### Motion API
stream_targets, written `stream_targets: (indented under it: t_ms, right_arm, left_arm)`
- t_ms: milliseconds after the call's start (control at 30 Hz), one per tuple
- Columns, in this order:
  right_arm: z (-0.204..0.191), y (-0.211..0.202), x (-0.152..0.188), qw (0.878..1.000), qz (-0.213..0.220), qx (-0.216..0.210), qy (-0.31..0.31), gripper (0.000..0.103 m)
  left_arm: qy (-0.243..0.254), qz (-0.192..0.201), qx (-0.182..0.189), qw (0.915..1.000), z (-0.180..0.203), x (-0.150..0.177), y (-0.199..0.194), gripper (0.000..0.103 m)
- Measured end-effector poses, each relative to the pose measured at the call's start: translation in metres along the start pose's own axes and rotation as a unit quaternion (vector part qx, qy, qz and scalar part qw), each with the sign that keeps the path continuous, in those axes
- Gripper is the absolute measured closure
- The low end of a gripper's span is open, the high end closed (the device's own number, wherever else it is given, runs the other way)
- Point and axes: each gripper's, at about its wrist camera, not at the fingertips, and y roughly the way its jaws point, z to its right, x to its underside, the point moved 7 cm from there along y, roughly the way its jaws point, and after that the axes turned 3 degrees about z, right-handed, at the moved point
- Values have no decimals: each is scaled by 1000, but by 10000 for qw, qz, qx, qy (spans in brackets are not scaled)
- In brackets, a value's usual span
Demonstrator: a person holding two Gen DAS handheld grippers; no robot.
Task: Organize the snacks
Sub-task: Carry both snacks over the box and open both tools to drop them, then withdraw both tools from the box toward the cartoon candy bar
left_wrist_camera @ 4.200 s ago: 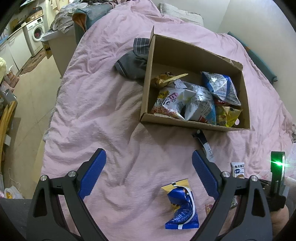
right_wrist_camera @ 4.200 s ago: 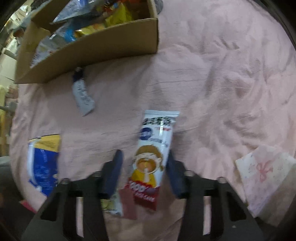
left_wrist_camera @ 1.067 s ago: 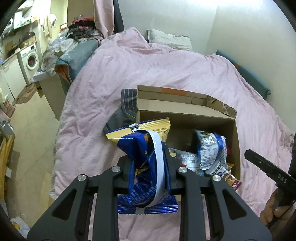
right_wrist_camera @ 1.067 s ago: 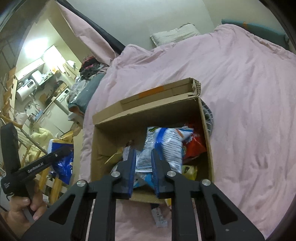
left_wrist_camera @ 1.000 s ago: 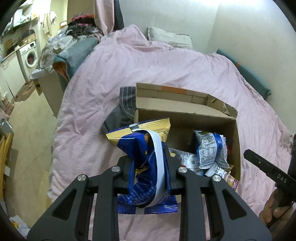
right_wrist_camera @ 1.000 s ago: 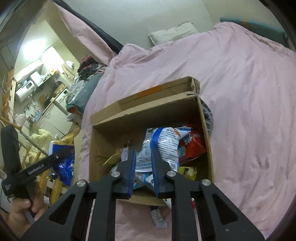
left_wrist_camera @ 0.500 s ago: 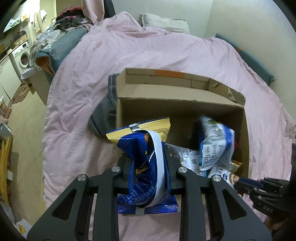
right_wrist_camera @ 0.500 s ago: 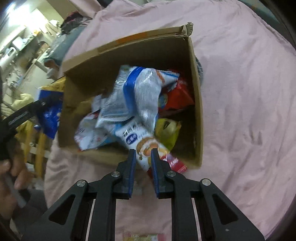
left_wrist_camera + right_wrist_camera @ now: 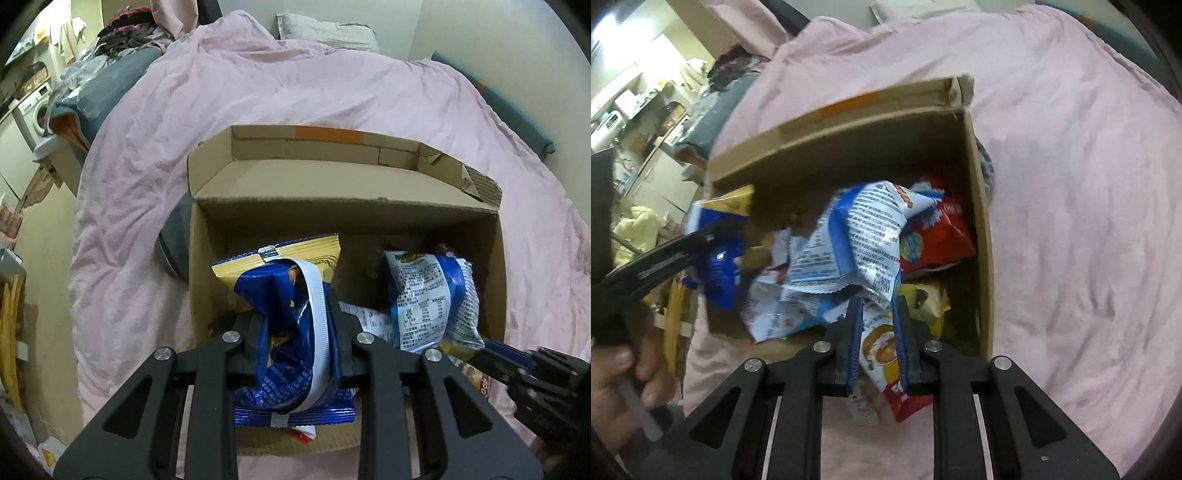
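From the left wrist, the left gripper (image 9: 295, 332) pinches a blue bag (image 9: 291, 325) over the cardboard box (image 9: 347, 206); released now, it could catch the near wall.

From the right wrist, the right gripper (image 9: 878, 339) clamps a cartoon packet (image 9: 882, 350) at the box's near edge (barely inside), liable to fall onto the pink bedspread (image 9: 1071, 221).

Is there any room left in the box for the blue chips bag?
Yes. The cardboard box looks bare along its far wall and far left corner, behind the blue chips bag. The near and right side is crowded with the white-blue packet, red bag and yellow bag.
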Motion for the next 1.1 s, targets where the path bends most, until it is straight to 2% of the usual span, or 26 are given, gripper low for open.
stream_targets:
  t_ms: [133, 200, 267, 333, 433, 467, 533, 600, 667, 700, 867, 900, 1100]
  right_arm:
    - [-8, -7, 5, 9993, -88, -352, -47, 85]
    - [-15, -6, 14, 9975, -294, -644, -38, 85]
    - [-22, -2, 25, 9956, -599, -696, -209, 85]
    - [-28, 3, 37, 9941, -835, -489, -489, 85]
    - [-18, 12, 43, 9930, -897, 155, -755, 85]
    - [-14, 16, 42, 9923, -902, 337, -775, 89]
    - [-10, 19, 38, 9932, -862, 388, -676, 88]
    - [-9, 22, 35, 9945, -798, 411, -544, 88]
    - [-8, 24, 33, 9953, -791, 360, -438, 88]
    - [-6, 25, 34, 9956, -789, 343, -368, 85]
    - [-9, 20, 33, 9961, -857, -50, -179, 85]
    - [-11, 18, 33, 9962, -841, -165, -132, 81]
    - [-3, 3, 28, 9946, -758, -620, 346, 81]
  left_arm:
    - [-11, -19, -49, 10000, 4, -5, 4, 80]
    - [12, 2, -81, 10000, 6, -7, 5, 79]
    - [44, 2, -97, 9999, 8, -7, 6, 79]
    - [83, 25, -146, 9999, 9, -7, 5, 79]
    - [134, 7, -200, 9997, 11, -7, 6, 78]
    - [132, -21, -206, 9997, 11, -7, 6, 78]
    - [60, -95, -91, 9999, 12, -6, 6, 73]
    - [-20, -71, -75, 9999, 10, -6, 3, 42]
    - [-16, 61, -152, 9999, 9, -7, -3, 23]
    - [6, 152, -196, 9997, 8, -8, -7, 21]
    - [187, 234, -312, 9991, 8, -6, -17, 21]
    - [193, 248, -319, 9990, 7, -6, -18, 21]
    - [182, 264, -393, 9987, 2, 0, -28, 21]
